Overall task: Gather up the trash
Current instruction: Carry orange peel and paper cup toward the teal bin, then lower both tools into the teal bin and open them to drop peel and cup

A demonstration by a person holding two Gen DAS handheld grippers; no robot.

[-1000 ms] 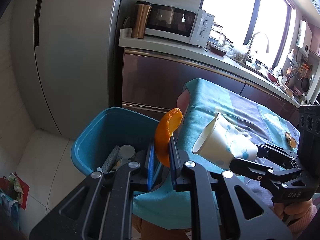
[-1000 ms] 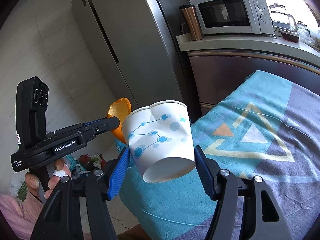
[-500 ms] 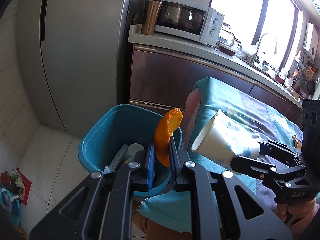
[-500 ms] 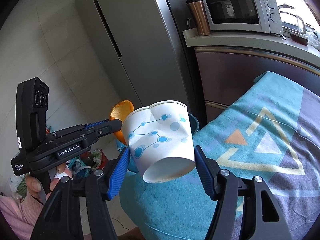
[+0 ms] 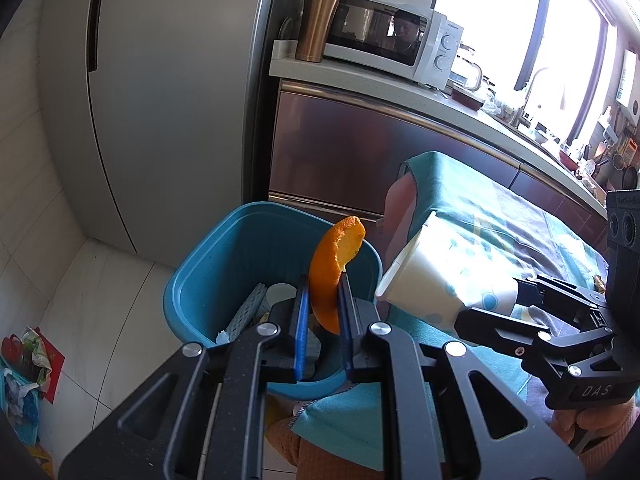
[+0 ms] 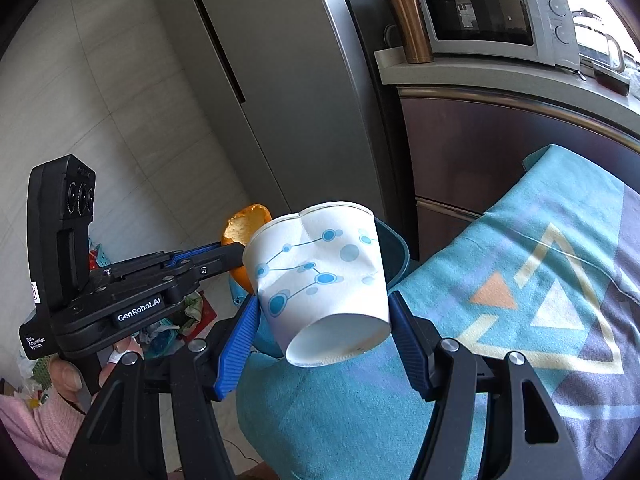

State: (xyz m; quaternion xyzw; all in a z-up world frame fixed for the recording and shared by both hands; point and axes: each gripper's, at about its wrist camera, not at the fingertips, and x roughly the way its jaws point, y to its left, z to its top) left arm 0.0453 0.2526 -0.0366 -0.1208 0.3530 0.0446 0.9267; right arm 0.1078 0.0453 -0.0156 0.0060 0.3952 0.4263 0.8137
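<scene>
- Left wrist view: the left gripper (image 5: 323, 300) pinches a curved strip of orange peel (image 5: 334, 270) between its blue pads, the jaws nearly together on it; the peel stands upright above the fingertips
- Below and behind the peel sits a blue bin (image 5: 224, 264) on the pale tiled floor, against the edge of a table draped in a teal patterned cloth (image 5: 480, 200); the bin holds a few pieces of trash, among them a pale ridged strip and a round white item
- To the right, the right gripper (image 5: 472, 312) carries a white paper cup (image 5: 436, 276) with blue dots, tilted with its mouth toward the bin and close beside its rim
- A steel fridge (image 5: 168, 92), a counter with a microwave (image 5: 384, 40) and a copper tumbler (image 5: 316, 24) stand behind
- Right wrist view: the right gripper (image 6: 324, 332) has its jaws set wide, the blue pads (image 6: 236, 344) pressing the cup (image 6: 320, 276) at its base on both sides; the cup's wall is dented near the rim
- The left gripper (image 6: 230, 252) reaches in from the left with the peel (image 6: 244, 228) in its tips, just behind the cup
- Part of the bin's rim (image 6: 394, 252) shows behind the cup, beside the cloth (image 6: 520, 320)
- A hand in a pink sleeve (image 6: 24, 420) holds the left gripper's handle
</scene>
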